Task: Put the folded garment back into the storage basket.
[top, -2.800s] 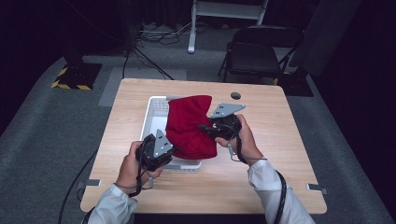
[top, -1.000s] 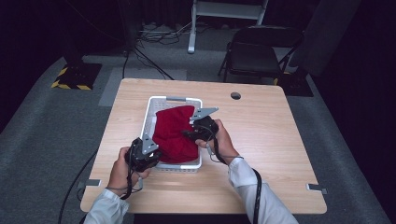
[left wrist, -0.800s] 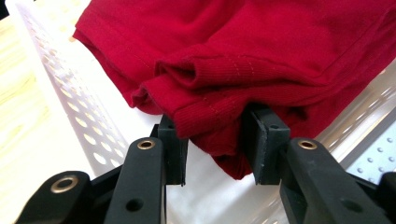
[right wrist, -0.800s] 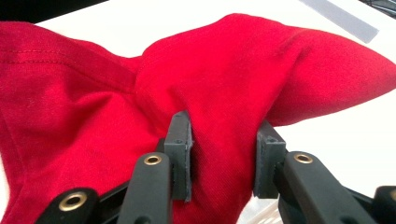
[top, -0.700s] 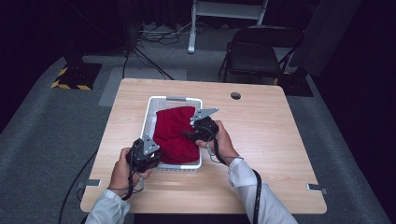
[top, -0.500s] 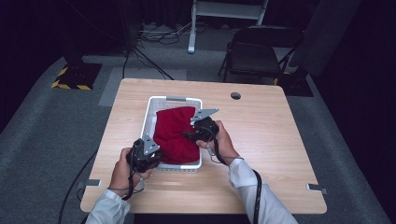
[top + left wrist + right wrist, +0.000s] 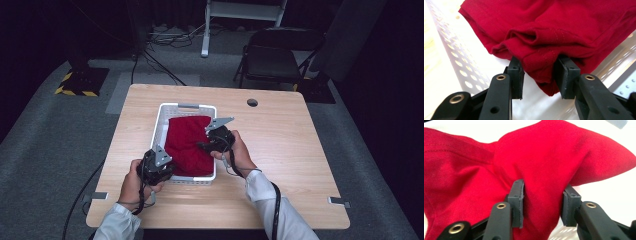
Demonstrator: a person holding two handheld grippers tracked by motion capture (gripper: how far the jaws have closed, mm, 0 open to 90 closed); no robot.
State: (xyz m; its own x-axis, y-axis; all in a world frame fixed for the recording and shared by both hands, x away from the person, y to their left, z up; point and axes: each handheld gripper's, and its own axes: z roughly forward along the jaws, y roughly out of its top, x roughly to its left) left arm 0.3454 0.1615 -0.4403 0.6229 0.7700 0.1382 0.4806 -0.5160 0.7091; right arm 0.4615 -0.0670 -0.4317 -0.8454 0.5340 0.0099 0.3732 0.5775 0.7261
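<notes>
On the light wooden desk (image 7: 290, 150), a white perforated basket (image 7: 161, 121) stood left of the middle, its long side running away from the person, and a red garment (image 7: 186, 142) lay folded inside it, covering most of the basket's floor. At the basket's near left corner sat the left hand-held gripper (image 7: 161, 167), held in the person's left hand (image 7: 131, 180) with a white sleeve behind it. Seen along its own jaws in the left gripper view, the left hand-held gripper (image 7: 537, 72) had a thick folded hem of the red garment (image 7: 554, 32) between its two pads, with cloth bulging out above and hanging below them; the jaws stood only a little apart and had just been easing open, yet both pads pressed against the fold. The basket's holed white wall (image 7: 461, 70) ran past on the left of that view. Further right, over the basket's right rim, the right hand-held gripper (image 7: 207, 146) pointed into the cloth, gripped by the right hand (image 7: 240, 152). In the right gripper view, the right hand-held gripper (image 7: 544, 202) had a raised ridge of the red garment (image 7: 544, 157) between its pads; its jaws had just been opening, and the cloth filled the gap from one pad to the other.
</notes>
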